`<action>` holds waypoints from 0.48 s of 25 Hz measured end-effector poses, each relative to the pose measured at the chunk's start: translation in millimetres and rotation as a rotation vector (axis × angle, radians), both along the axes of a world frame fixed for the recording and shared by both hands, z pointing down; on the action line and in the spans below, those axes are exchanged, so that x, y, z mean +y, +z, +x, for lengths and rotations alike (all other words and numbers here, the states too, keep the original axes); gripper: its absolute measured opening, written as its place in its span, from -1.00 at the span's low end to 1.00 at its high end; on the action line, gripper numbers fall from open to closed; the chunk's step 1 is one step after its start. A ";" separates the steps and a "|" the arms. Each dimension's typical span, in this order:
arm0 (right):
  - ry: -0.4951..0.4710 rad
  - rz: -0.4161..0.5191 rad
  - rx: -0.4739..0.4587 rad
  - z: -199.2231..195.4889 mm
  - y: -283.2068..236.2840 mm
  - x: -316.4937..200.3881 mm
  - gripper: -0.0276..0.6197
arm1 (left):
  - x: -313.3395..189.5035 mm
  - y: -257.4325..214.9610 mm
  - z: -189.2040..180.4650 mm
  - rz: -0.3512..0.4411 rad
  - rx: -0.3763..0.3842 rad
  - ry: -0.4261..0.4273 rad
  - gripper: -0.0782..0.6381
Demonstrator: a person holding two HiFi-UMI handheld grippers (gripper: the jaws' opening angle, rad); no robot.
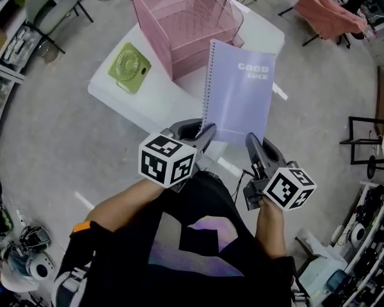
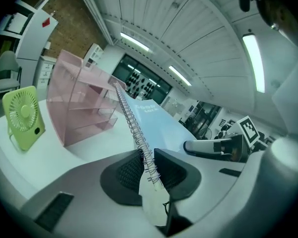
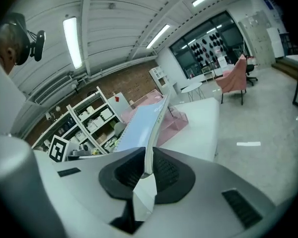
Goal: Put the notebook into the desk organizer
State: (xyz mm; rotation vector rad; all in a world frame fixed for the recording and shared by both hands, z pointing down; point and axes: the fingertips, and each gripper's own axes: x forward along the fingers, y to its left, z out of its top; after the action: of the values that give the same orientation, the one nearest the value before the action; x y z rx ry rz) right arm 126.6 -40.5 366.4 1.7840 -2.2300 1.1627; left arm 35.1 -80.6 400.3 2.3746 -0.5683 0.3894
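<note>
over the near side of the white table [image 1: 155, 101], at 12 o'clock from the person, the notebook [image 1: 238, 94] hangs clear of the surface, cover up, its far edge pointing toward the pink desk organizer [image 1: 179, 18] at 11 o'clock. left gripper [image 1: 205, 134] is clamped on the near corner at the spiral binding [image 2: 139, 133], pads pressing wire and pages. right gripper [image 1: 250, 141] is clamped on the opposite near corner, on the bare page edge. judgement: light, thin, soft-covered; it likely sags or flaps if held from one end only, so a two-corner hold suits it. the wire coil is bumpy and could roll in the pads; the plain edge is the surer grip. cover looks smooth, maybe slippery. entering an organizer slot calls for a straight spine. green fan [image 1: 129, 67] stands at 9 o'clock of the organizer, apart.
</note>
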 end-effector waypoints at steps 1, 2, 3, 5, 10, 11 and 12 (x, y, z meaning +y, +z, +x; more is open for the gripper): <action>0.013 0.016 0.014 2.0 -7.3 0.3 -0.76 | -1.1 -8.8 2.8 0.020 0.010 0.010 -0.59; 0.023 0.032 0.026 2.4 -14.2 -0.2 -0.76 | -2.9 -17.1 3.9 0.038 0.019 0.017 -0.59; 0.031 0.046 0.039 1.3 -20.5 -1.7 -0.76 | -5.2 -24.5 3.3 0.053 0.026 0.022 -0.60; 0.032 0.067 0.069 -3.6 -30.9 -7.2 -0.76 | -10.7 -36.3 -1.0 0.073 0.036 0.021 -0.60; -0.031 0.119 0.146 -0.9 -54.5 -29.4 -0.75 | -27.7 -58.9 1.0 0.119 0.041 -0.034 -0.60; -0.049 0.131 0.158 0.9 -59.1 -36.6 -0.75 | -33.5 -64.0 2.4 0.130 0.039 -0.054 -0.59; -0.071 0.142 0.169 1.5 -63.7 -45.2 -0.75 | -40.3 -69.2 2.5 0.140 0.036 -0.076 -0.60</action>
State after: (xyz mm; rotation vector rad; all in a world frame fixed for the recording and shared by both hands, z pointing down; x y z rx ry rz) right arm 128.1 -85.8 302.7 1.7617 -2.3063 0.8265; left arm 37.6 -120.9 331.1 2.4791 -0.6866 0.2811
